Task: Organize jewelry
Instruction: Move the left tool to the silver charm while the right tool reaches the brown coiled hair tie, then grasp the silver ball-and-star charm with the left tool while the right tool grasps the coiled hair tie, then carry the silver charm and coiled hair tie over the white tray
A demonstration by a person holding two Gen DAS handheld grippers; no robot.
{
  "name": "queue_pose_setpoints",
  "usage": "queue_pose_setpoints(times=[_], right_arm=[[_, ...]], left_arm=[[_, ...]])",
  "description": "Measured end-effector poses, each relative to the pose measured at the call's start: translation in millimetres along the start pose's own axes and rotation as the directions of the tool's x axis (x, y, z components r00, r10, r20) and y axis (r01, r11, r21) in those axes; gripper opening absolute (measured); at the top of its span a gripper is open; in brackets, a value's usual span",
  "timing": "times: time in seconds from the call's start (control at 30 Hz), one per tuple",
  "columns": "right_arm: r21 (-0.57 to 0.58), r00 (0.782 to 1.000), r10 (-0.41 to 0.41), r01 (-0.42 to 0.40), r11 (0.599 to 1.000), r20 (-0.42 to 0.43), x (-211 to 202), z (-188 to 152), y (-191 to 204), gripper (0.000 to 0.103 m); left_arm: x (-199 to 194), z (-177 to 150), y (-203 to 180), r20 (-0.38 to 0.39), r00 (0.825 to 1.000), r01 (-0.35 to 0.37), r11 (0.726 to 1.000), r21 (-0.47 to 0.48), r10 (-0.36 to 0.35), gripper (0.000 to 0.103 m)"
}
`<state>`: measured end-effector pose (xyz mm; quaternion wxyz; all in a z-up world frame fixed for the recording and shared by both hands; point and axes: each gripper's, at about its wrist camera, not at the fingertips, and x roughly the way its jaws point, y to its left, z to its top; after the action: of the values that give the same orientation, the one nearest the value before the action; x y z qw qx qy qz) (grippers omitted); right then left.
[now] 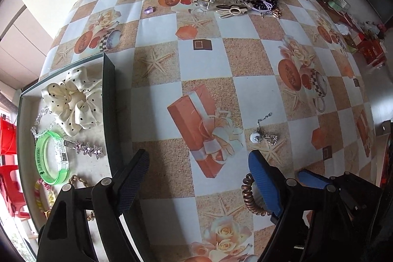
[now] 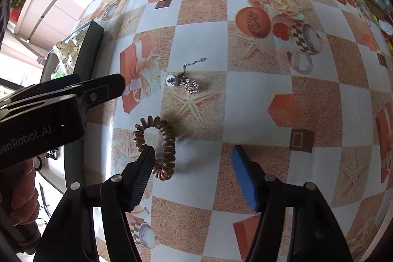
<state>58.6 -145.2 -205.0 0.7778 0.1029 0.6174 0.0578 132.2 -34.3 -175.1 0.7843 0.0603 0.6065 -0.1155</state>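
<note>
Your left gripper (image 1: 199,178) and right gripper (image 2: 194,174) share black frames, silver pivot screws and ribbed navy-and-blue pads; white "Robot.AI" lettering marks the housing at the right view's left edge.

We see a coppery spiral tie (image 2: 157,146) lying flat on the cloth, a silver chain (image 2: 186,80) just beyond it, and a box (image 1: 109,100) holding a dotted scrunchie (image 1: 73,102) and green bangle (image 1: 50,158).

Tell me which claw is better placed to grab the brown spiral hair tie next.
Right. The right claw is open, with one finger already beside the brown spiral hair tie. The left claw is also open, but nearer the tray.
</note>
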Motion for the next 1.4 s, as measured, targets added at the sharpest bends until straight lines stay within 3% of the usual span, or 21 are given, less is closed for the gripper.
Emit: queue_pose_setpoints(times=[0.1,0.17,0.23,0.3,0.57,0.67,0.7,0.83,1.4], right_arm=[[-0.044,0.999,-0.034,0.035,0.998,0.015,2,0,8,0.054],[-0.064,0.998,-0.059,0.061,0.996,0.029,2,-1,10,0.043],[-0.069,0.996,-0.078,0.081,0.994,0.039,1,-3,7,0.024],[-0.044,0.997,-0.070,0.072,0.996,0.042,0,-1,1,0.012],[-0.008,0.998,-0.032,0.032,0.999,0.060,-1,-6,-10,0.011],[0.001,0.997,-0.025,0.025,1.000,0.067,-3,-9,-13,0.011],[0.003,0.997,-0.023,0.023,1.000,0.068,-3,-10,-14,0.011],[0.009,0.997,-0.015,0.014,1.000,0.071,-6,-14,-17,0.011],[0.068,0.998,0.025,-0.029,0.997,0.049,-10,-11,-24,0.011]], left_arm=[[4,2,-6,-0.003,1.000,0.020,1.000,0.016,-0.020,0.086],[8,5,-9,-0.014,0.999,0.036,0.999,0.024,-0.035,0.077],[13,7,-14,-0.025,0.998,0.052,0.998,0.035,-0.051,0.077],[16,7,-20,-0.030,0.997,0.069,0.996,0.054,-0.068,0.077],[33,10,-47,-0.059,0.990,0.133,0.985,0.109,-0.127,0.077],[37,11,-55,-0.050,0.993,0.109,0.985,0.130,-0.104,0.070],[38,12,-57,-0.048,0.994,0.106,0.985,0.139,-0.101,0.066],[37,13,-63,-0.030,0.997,0.070,0.982,0.176,-0.065,0.034],[10,0,-35,0.018,0.995,0.097,0.991,0.092,-0.100,0.033]])
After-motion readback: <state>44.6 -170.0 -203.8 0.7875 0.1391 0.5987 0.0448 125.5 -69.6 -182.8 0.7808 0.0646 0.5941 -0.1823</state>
